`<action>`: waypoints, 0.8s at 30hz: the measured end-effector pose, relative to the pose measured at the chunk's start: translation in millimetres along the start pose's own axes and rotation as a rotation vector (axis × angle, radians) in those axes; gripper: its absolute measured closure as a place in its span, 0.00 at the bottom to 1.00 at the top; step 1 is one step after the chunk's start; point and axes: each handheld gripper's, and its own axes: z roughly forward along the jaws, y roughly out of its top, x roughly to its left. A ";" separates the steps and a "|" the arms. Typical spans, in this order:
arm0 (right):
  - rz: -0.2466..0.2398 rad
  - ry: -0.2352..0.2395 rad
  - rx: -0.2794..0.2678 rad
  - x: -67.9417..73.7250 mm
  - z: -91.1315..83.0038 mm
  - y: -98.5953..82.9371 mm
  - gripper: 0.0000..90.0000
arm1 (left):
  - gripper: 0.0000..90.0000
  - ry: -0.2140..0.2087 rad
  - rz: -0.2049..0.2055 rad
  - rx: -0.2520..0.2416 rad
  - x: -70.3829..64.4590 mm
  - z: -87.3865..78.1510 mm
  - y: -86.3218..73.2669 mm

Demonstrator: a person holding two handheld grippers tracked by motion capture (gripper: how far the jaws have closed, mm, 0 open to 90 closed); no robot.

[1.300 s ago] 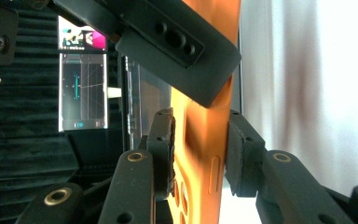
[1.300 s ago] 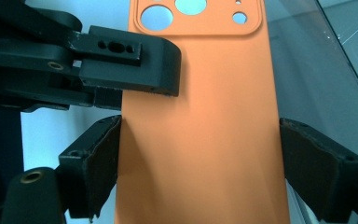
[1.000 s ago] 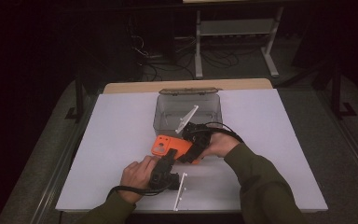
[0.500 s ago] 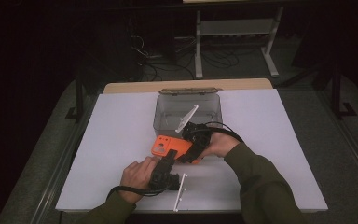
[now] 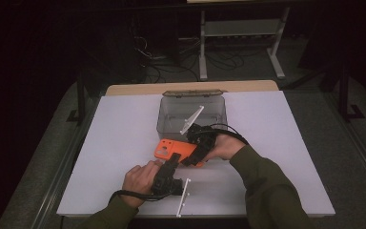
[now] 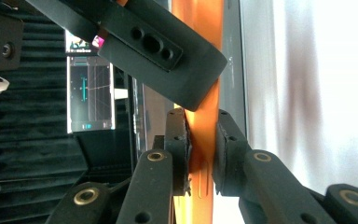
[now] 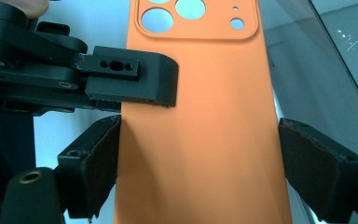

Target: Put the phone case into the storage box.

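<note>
Fingers of our left gripper (image 6: 200, 154) are pinched on the edge of the flat orange silicone phone case (image 5: 174, 150) (case seen edge-on in the left gripper view). Our right gripper (image 7: 198, 163) straddles the case's width: one pad (image 7: 103, 161) touches its long edge, the other pad (image 7: 307, 158) sits apart, so it's spread, not clamping. Case sits at mid-table, just in front of the clear plastic lidded box (image 5: 193, 112), camera cutouts pointing away from the right gripper. White plastic strip (image 5: 185, 196) lies on the white table (image 5: 119, 129) beside our left hand (image 5: 140, 176). Another white piece (image 5: 192, 118) leans in the box.
</note>
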 end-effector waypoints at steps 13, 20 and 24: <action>0.004 0.019 0.004 -1.8 2.0 0.2 0.17 | 0.89 0.005 0.004 0.001 1.6 -1.4 -1.0; -0.004 0.030 -0.024 -1.1 0.7 1.1 0.14 | 0.89 0.001 0.012 0.000 0.5 -0.9 -0.8; -0.004 0.027 -0.022 -0.5 0.2 0.7 0.11 | 0.89 -0.002 0.007 0.003 1.5 -1.4 -1.2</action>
